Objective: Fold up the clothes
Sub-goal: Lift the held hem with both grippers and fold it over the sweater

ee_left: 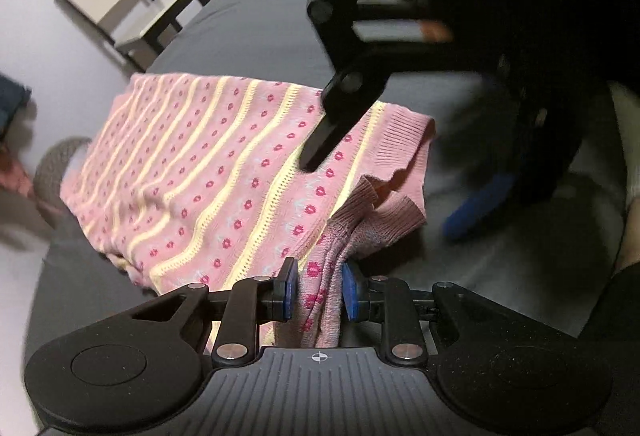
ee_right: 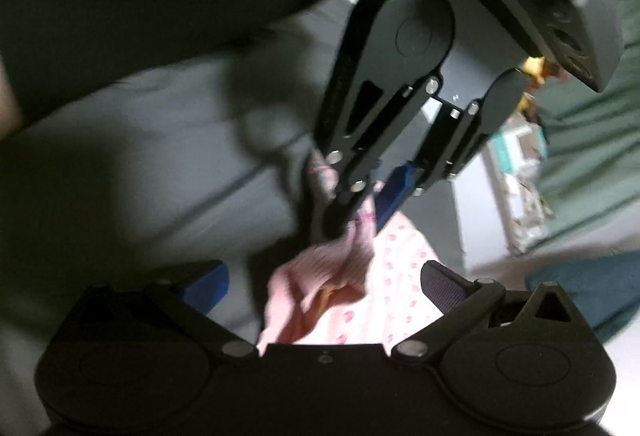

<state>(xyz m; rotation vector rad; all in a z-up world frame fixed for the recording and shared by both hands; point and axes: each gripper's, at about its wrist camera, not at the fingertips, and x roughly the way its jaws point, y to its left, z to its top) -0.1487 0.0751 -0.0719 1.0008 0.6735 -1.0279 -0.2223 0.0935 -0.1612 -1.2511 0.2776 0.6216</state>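
The left hand-held gripper is matte black, with two rounded lobes, each bearing a raised disc, and a grey ribbed middle plate marked with a small crosshair. Silver round screws pin its flat black links. Its pads are blue. The right hand-held gripper has the same black lobed body, silver screws and black links; one finger is faced in blue, the other dark and ribbed.

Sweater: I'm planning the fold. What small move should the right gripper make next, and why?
Probably close on the ribbed hem. The right gripper is open with that hem between its fingers, while the left gripper already pinches the sweater, so both can lift together.
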